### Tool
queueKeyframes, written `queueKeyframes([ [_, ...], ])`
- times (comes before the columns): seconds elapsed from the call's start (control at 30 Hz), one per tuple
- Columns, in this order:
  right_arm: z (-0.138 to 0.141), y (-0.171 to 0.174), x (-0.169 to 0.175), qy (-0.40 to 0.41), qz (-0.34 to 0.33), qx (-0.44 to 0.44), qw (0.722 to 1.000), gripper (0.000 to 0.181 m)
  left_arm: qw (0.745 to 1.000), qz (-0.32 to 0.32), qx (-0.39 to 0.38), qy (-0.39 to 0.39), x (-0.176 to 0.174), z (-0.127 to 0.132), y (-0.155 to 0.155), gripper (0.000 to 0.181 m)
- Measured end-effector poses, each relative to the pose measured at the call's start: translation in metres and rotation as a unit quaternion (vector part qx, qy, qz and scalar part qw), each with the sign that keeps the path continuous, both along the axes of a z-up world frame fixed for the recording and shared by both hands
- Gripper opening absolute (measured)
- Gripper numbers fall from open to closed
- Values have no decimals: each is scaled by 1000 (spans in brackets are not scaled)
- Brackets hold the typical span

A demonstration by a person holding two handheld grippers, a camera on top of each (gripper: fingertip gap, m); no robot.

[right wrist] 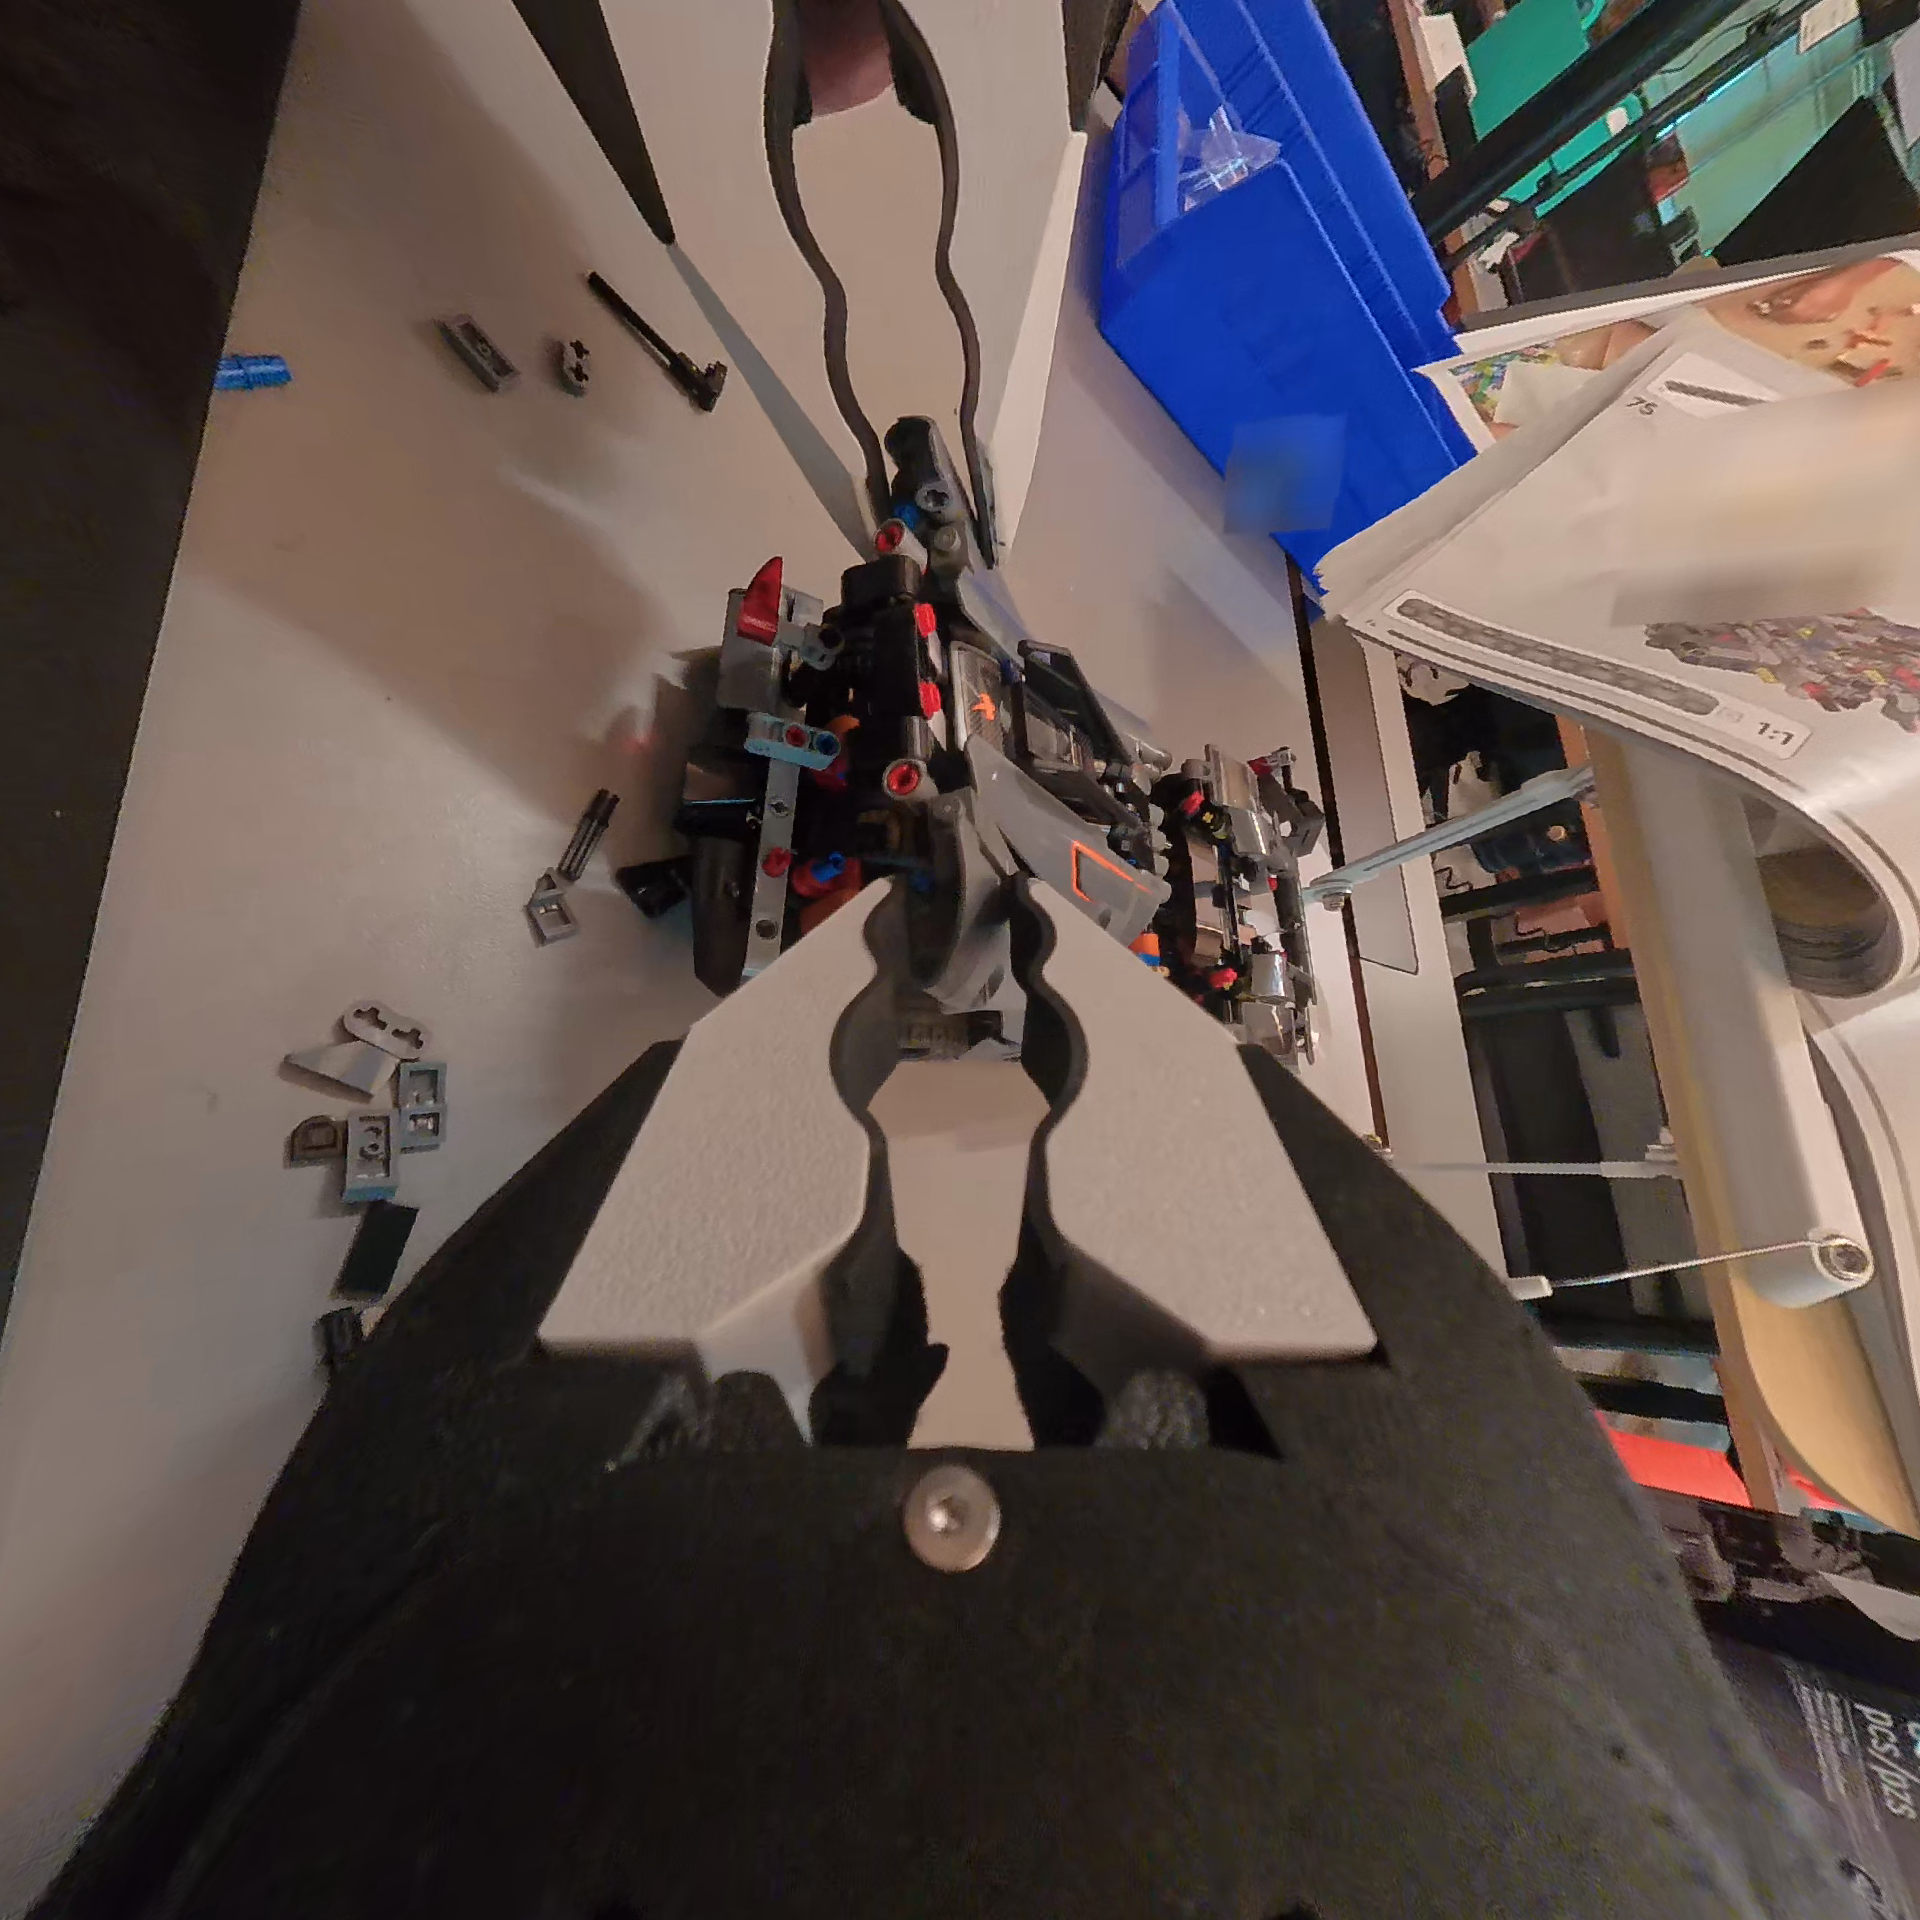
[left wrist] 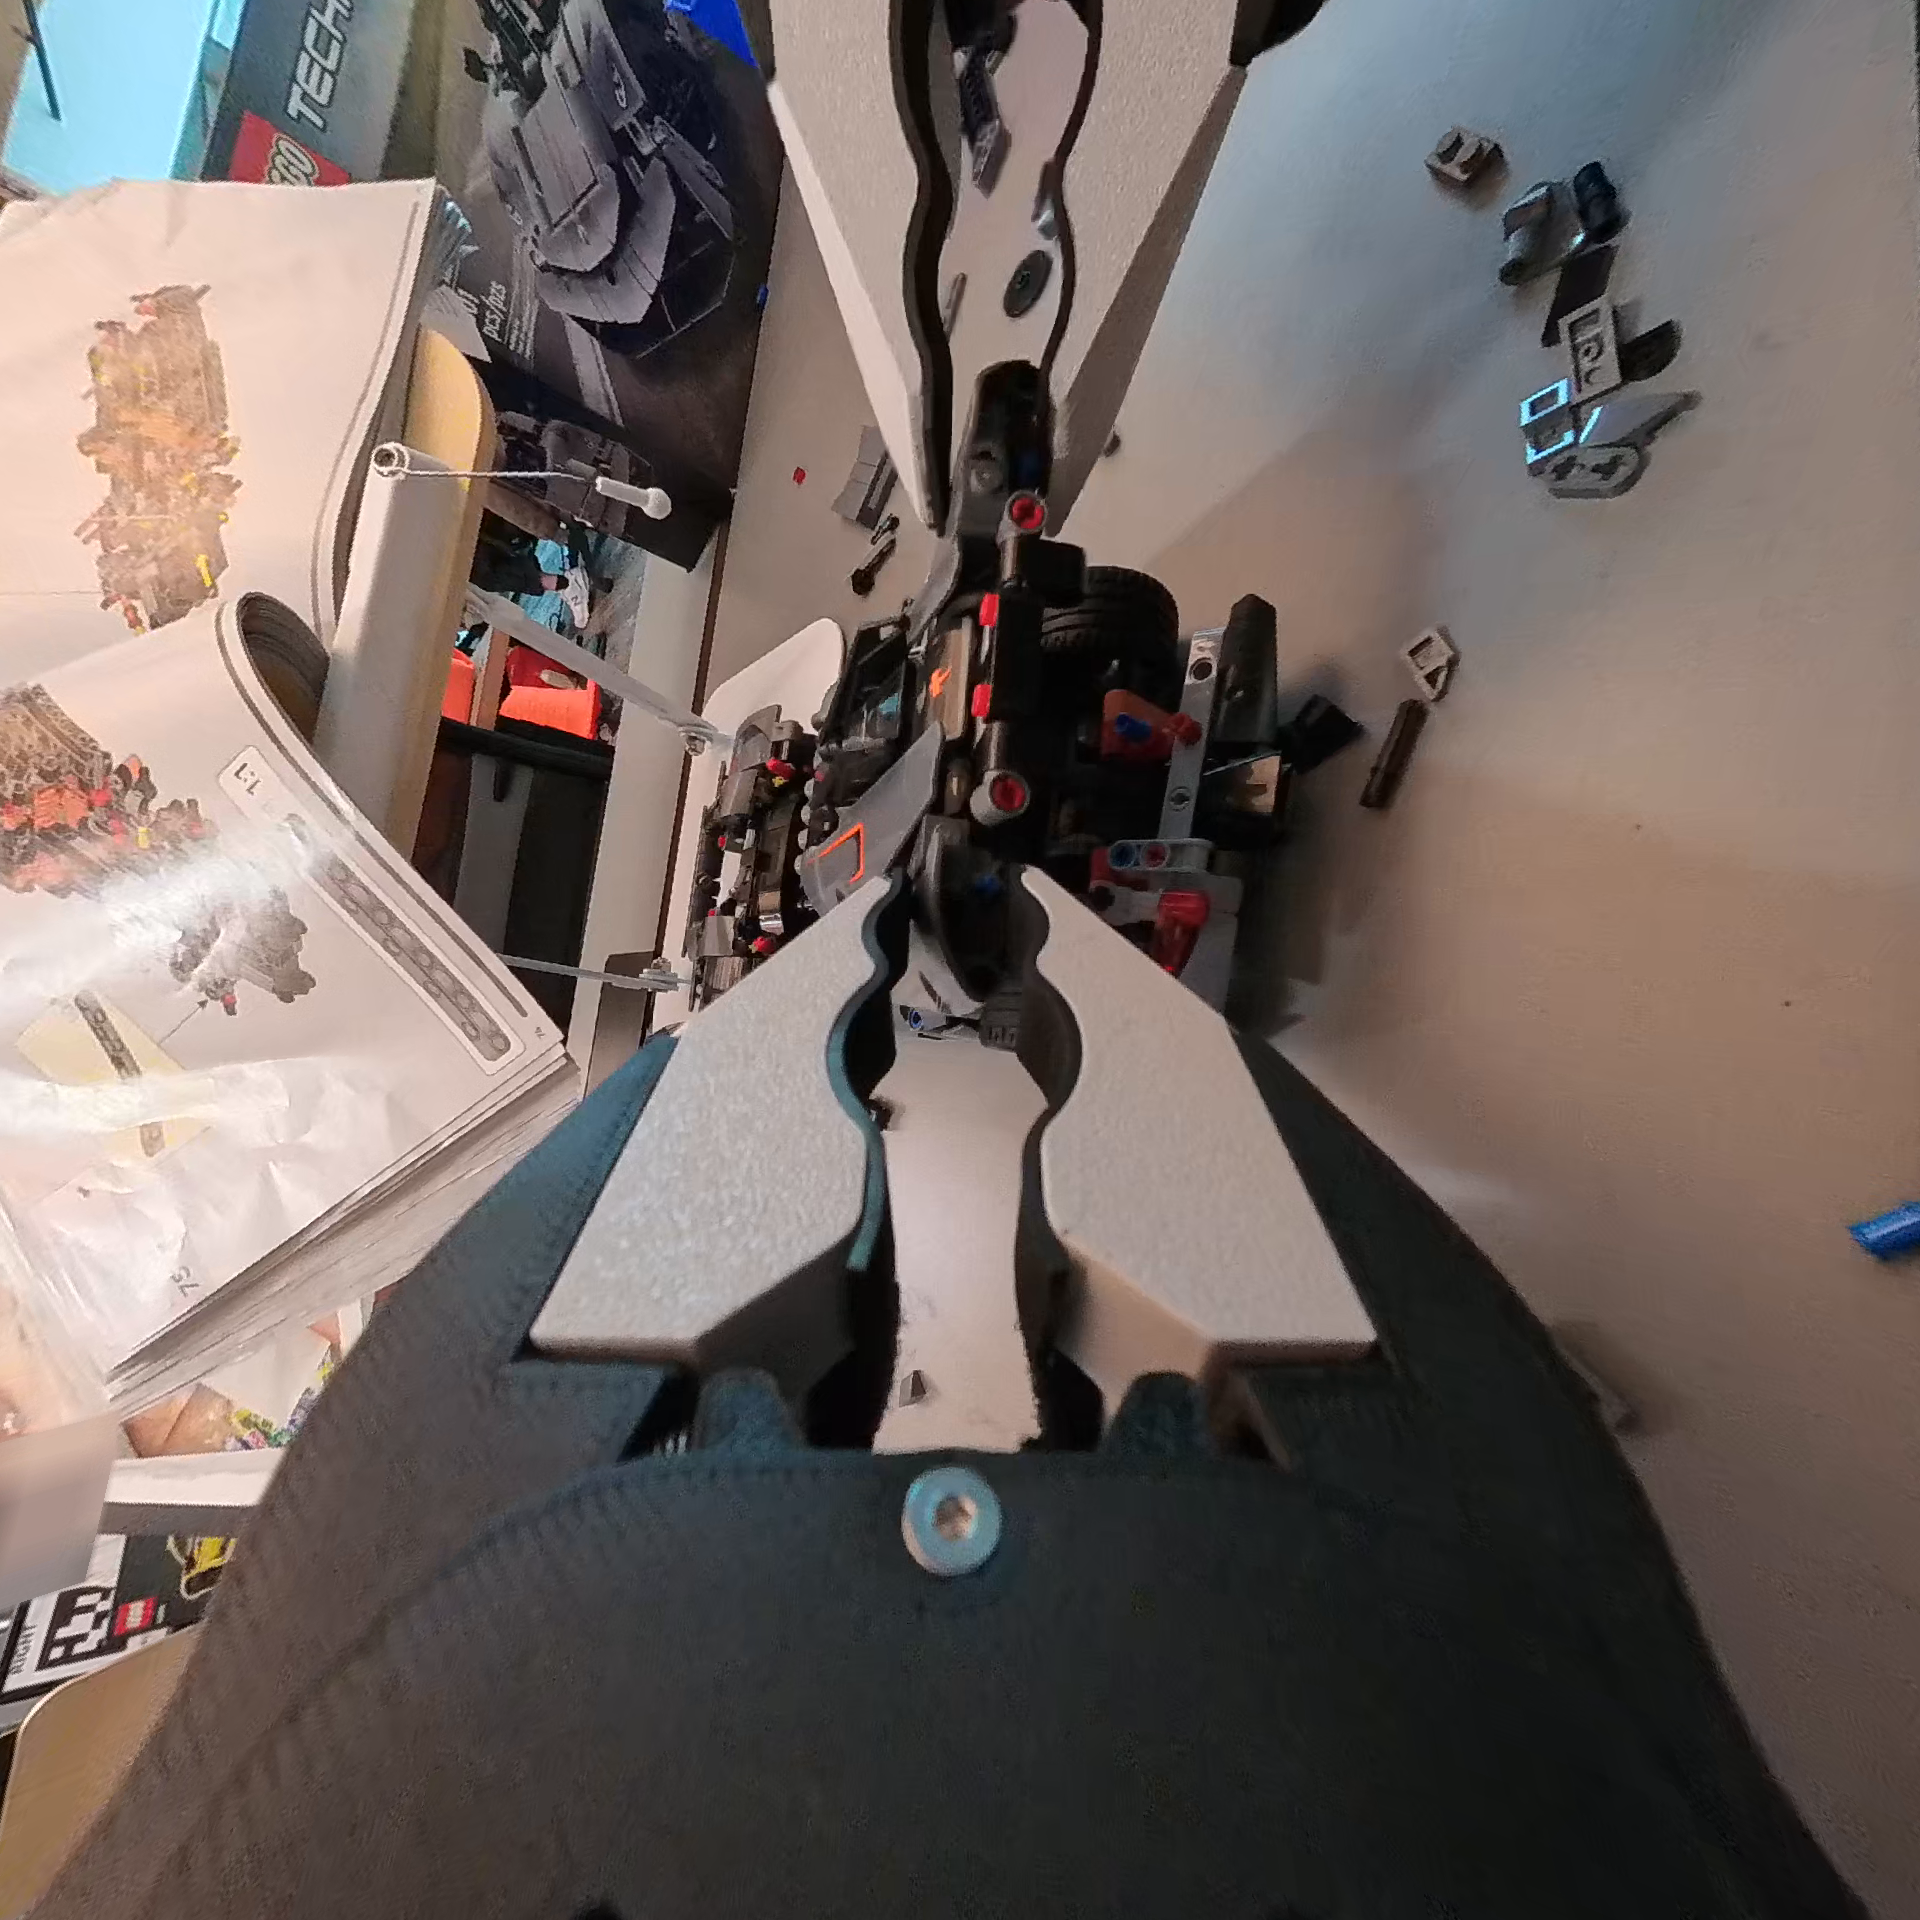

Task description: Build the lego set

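**Grippers pinched the model from opposite ends**

Left gripper point(left wrist: 961, 899) and right gripper point(right wrist: 951, 899) each closed narrowly on the half-built lego car point(right wrist: 935, 748), which lay mid-table point(left wrist: 1558, 935). Loose grey pieces point(right wrist: 379, 1107) sat apart on bare tabletop. An instruction booklet point(left wrist: 260, 987) and blue bin point(right wrist: 1268, 312) crowded the far edge.

Left tongs point(left wrist: 956, 894) showing matt, grainy grey plastic fingers on a ribbed dark body; steel screw point(left wrist: 951, 1520) glinting at bottom centre. Lego model point(left wrist: 1039, 727) looking glossy hard plastic. Counter point(left wrist: 1558, 935) appearing smooth, matt white. Instruction booklet point(left wrist: 260, 987), at left, catching glare on shiny paper. Blue bin point(right wrist: 1278, 343), upper right, reading as ridged plastic.
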State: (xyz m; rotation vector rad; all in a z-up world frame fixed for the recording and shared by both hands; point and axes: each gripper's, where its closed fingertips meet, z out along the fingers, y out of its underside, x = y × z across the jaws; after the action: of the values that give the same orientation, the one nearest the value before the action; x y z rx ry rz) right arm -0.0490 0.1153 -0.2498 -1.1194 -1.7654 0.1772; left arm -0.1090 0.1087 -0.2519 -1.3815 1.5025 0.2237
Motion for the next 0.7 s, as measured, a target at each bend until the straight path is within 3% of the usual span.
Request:
queueKeyframes([
  [0.7, 2, 1, -3, 19, 7, -16, 1000, 18, 1000, -2, 6, -12, -2, 4, 2, 14],
])
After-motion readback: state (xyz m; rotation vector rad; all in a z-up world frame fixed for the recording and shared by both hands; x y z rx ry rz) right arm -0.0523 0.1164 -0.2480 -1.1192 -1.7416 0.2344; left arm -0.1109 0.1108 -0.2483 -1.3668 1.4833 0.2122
